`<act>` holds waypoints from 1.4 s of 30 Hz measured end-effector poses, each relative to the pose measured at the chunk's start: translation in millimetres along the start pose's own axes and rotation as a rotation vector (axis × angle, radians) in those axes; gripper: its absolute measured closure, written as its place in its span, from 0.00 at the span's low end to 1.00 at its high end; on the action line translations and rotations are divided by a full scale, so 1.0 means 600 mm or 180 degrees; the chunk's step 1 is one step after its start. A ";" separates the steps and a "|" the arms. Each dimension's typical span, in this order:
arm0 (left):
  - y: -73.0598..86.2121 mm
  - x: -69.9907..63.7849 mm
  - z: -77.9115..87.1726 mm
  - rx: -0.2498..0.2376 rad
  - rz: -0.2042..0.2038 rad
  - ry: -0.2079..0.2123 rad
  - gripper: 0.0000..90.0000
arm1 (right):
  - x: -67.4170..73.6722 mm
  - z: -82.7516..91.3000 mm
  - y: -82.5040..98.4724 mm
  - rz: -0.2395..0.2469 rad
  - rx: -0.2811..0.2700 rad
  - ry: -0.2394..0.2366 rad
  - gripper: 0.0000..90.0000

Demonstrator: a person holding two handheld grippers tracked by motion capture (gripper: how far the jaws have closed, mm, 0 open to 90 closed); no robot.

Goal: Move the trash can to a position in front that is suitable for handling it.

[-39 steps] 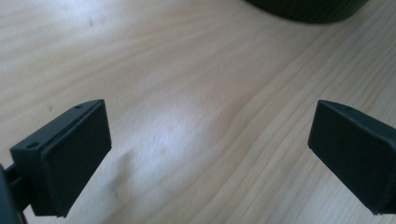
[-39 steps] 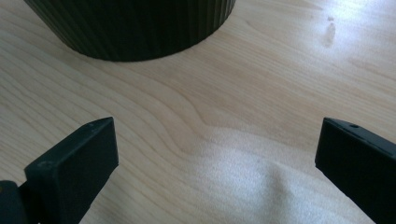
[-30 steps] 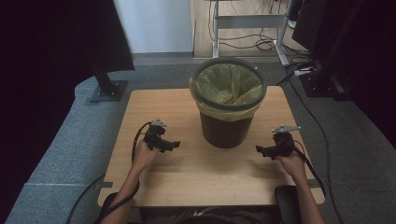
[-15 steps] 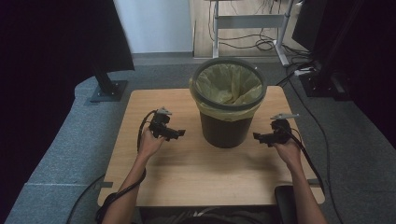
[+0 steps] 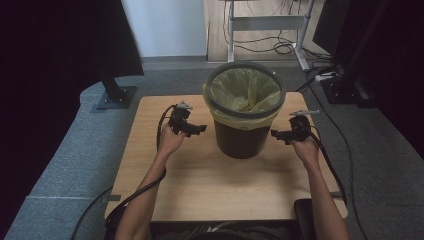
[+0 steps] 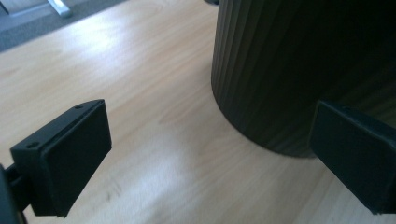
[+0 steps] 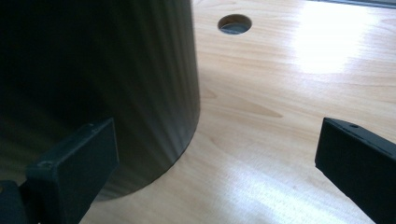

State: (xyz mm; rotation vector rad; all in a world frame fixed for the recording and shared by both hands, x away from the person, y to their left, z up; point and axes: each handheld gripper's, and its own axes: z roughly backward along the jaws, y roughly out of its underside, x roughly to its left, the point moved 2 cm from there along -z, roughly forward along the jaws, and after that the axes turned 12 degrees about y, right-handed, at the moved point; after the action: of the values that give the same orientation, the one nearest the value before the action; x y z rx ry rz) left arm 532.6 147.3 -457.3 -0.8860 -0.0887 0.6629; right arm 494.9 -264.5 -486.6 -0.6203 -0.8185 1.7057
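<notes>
Squarely between the two tools stood the upright bin (image 5: 243, 112), mid-tabletop toward the far edge — left tool (image 5: 197, 129) and right tool (image 5: 278, 134) flanked it about equally near, jaws spread, holding nothing.

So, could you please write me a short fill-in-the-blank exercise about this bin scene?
1. The dark bin stands on a ____ table.
2. The bin's liner bag is ____ in colour.
3. The jaws of the left gripper and right gripper are ____.
4. The bin stands ____ the two grippers.

Missing words: wooden; yellow; open; between
</notes>
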 end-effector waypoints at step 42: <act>-0.032 0.017 -0.009 -0.0213 0.0036 -0.0051 0.00 | -0.002 -0.026 -0.040 -0.0034 -0.0173 0.0002 0.04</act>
State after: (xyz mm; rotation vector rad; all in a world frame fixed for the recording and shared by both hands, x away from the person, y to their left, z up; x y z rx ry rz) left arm 552.0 141.2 -448.6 -0.9462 -0.1209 0.6809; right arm 521.5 -258.4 -478.0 -0.6520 -0.8688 1.6782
